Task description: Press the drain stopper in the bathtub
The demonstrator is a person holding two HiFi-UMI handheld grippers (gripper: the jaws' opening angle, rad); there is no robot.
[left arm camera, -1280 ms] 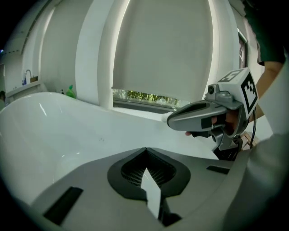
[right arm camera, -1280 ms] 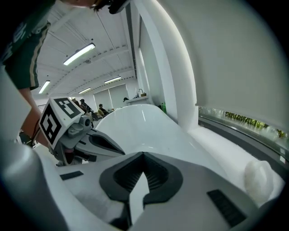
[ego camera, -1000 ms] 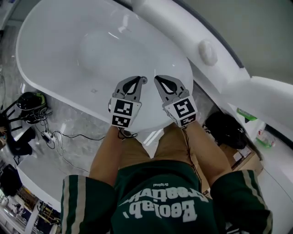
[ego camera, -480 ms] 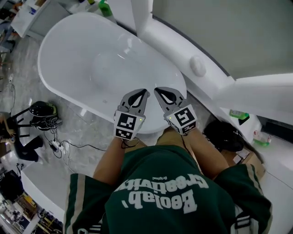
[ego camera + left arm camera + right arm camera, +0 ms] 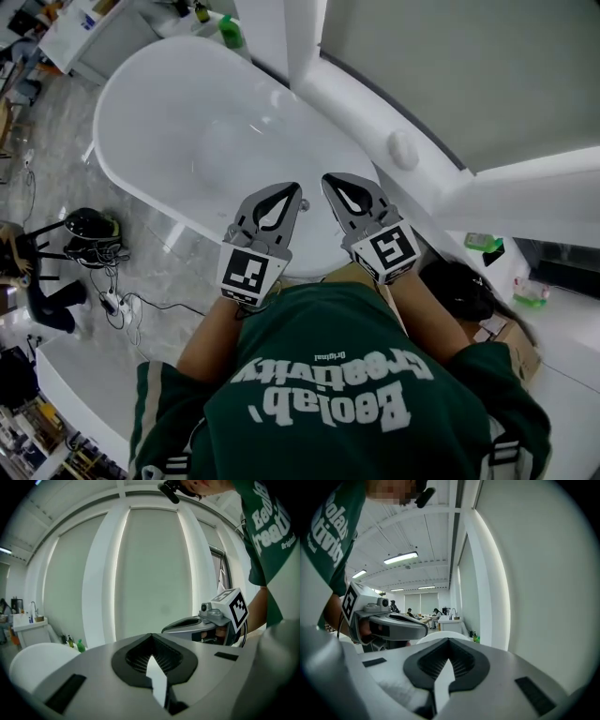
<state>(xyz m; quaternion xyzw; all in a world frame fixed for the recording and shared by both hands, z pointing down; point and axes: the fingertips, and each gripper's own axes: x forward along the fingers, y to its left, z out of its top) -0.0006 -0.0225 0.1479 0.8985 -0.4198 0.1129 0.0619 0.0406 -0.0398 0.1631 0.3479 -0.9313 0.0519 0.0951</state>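
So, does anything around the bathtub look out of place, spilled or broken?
Nothing looks spilled or broken; the bathtub looks clean and dry. The only untidy spot is the floor at the left of the head view, where loose cables lie tangled beside black equipment.

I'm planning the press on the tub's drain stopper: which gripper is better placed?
Left, slightly: left gripper and right gripper both hover shut over the bathtub, but left sits nearer its centreline. Stopper not visible.

Head cam steep down, 2 low cams level; bathtub (image 5: 159, 122) in all.
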